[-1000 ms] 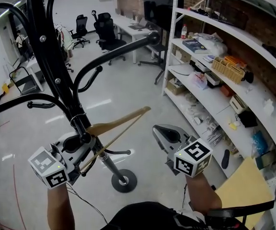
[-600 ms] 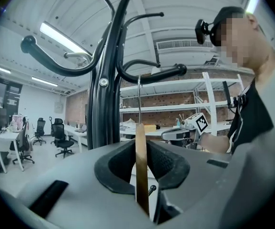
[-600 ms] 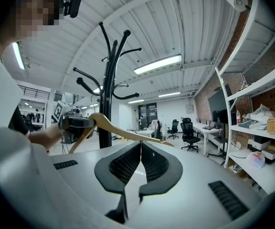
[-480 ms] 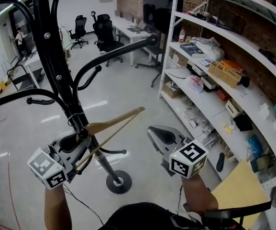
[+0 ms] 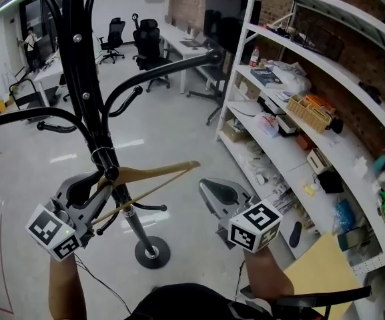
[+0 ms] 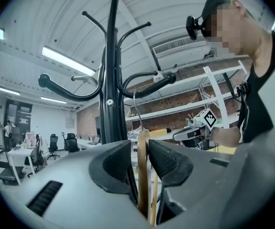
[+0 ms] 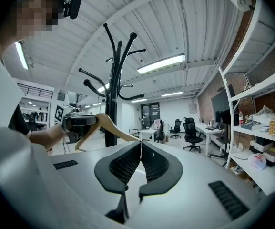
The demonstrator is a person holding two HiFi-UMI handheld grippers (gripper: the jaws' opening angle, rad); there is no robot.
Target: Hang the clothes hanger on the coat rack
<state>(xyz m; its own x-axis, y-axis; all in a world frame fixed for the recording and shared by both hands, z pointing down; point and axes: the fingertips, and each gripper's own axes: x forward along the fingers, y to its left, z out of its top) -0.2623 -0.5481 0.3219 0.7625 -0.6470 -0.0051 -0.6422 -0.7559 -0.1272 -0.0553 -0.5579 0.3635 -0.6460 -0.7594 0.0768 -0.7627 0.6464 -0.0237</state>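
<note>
Left tool [image 6: 141, 144], its jaws just opening, stands loose around the pale wooden clothes hanger [image 5: 157, 172], which sits against the black metal coat rack [image 5: 82, 65]. Right tool [image 7: 140, 149] is closed and empty. This looks like the release step; next, the left tool should back away without dragging the hanger.

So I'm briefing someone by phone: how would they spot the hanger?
Find the tall black coat rack left of the white shelves. Beside its pole is the hanger, between the left tongs, which have just been opening. It is the only pale wooden thing there, among black curved arms.
</note>
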